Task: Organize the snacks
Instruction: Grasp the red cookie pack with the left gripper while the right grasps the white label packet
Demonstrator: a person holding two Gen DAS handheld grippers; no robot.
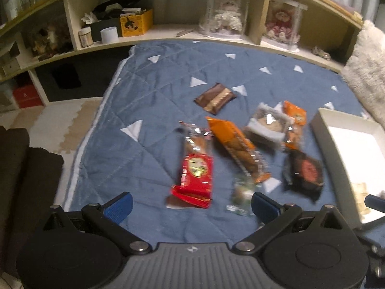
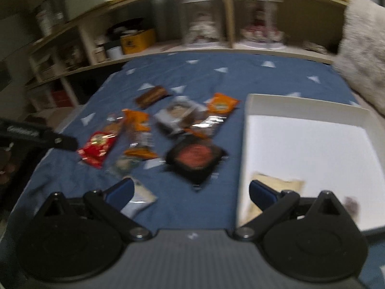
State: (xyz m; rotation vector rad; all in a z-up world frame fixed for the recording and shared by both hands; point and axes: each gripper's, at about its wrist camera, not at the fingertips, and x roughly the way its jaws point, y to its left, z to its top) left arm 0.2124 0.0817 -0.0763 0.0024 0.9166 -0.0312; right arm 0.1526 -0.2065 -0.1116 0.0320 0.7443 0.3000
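Both the left tongs (image 1: 191,207) and right tongs (image 2: 190,191) hang released and empty over the blue bed quilt (image 1: 149,110), where light, crinkly, slippery snack packets (image 1: 195,168) lie beside the white tray (image 2: 310,142), best pinched by a sealed edge.

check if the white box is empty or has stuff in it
Not empty: the shallow white cardboard box holds a pale flat packet near its front; the rest of its floor shows bare.

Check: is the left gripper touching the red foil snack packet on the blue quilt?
Apart. The left wrist view shows the left gripper open, blue quilt visible between each finger and the red foil snack packet.
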